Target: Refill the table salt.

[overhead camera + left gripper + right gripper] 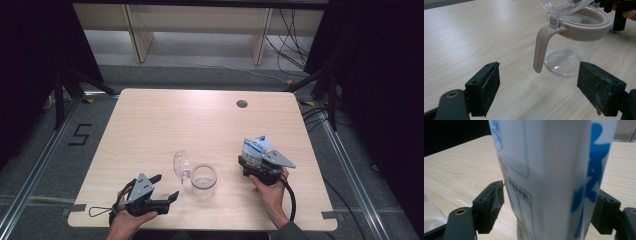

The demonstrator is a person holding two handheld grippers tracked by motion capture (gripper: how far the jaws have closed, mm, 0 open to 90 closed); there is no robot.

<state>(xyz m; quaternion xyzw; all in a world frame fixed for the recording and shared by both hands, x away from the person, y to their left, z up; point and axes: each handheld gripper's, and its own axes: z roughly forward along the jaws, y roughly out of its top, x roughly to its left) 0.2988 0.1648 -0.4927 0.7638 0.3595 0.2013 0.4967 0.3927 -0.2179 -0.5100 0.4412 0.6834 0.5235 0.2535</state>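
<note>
The right gripper (256, 161), at the right of the high view, has its jaws around a white and blue carton (256, 147) standing upright on the table (150, 120); both pads look to be touching its sides, so the grip seems made. The left gripper (162, 187), lower left, stands wide open and empty, facing the clear jug (204, 181) at centre. The jug holds nothing, its lid (180, 165) tipped up. Judging by this, pouring is not yet begun; lifting and tilting remain.
</note>
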